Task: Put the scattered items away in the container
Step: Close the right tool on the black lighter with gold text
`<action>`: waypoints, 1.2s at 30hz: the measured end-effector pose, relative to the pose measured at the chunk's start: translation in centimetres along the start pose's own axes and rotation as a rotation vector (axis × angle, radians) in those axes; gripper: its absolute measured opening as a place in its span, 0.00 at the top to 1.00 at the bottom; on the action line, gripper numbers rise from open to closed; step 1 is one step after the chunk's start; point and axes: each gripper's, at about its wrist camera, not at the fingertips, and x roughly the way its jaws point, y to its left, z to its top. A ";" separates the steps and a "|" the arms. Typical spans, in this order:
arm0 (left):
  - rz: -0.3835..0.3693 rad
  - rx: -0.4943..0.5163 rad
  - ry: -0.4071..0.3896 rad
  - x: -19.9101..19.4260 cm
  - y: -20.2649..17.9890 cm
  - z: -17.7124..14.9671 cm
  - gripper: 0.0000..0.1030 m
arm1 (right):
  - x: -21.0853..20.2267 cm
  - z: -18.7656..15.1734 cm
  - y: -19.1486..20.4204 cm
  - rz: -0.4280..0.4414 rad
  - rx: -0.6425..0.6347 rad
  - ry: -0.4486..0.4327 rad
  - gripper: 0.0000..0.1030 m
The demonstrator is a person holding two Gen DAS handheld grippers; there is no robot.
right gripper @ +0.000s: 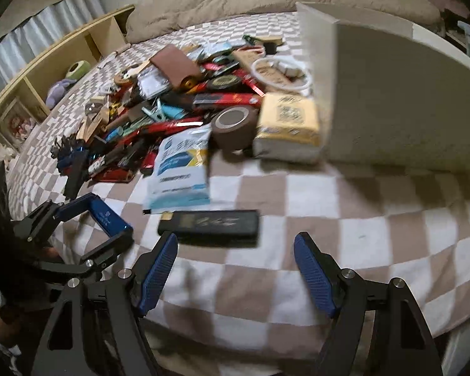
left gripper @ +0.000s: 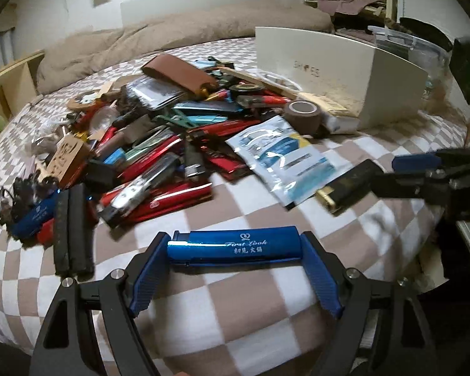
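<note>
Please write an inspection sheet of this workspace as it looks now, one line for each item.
Surface: bed with checkered blanket, brown and white.
Job's things: blue lighter between the left tongs' pads; black lighter lying loose on the blanket; white box standing at the back right.
Clutter: pile of red sticks and small items; brown tape roll; yellow tissue pack; white and blue pouch.
Grippers: left tongs shut on the blue lighter; right tongs open, nothing between them.
Cables: nothing seen.
Surroundings: beige duvet; wooden shelf with a plush toy.
</note>
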 end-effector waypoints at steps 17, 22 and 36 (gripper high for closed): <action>0.082 -0.162 -0.006 0.7 3.5 -0.7 0.01 | 2.0 -0.6 3.1 -0.115 0.013 -0.068 0.06; 0.094 -0.173 -0.001 0.8 3.6 -0.8 0.01 | 2.5 -0.8 3.3 -0.145 0.008 -0.068 0.05; 0.095 -0.171 -0.009 0.8 3.7 -0.9 0.00 | 2.6 -1.0 3.2 -0.154 0.011 -0.068 0.00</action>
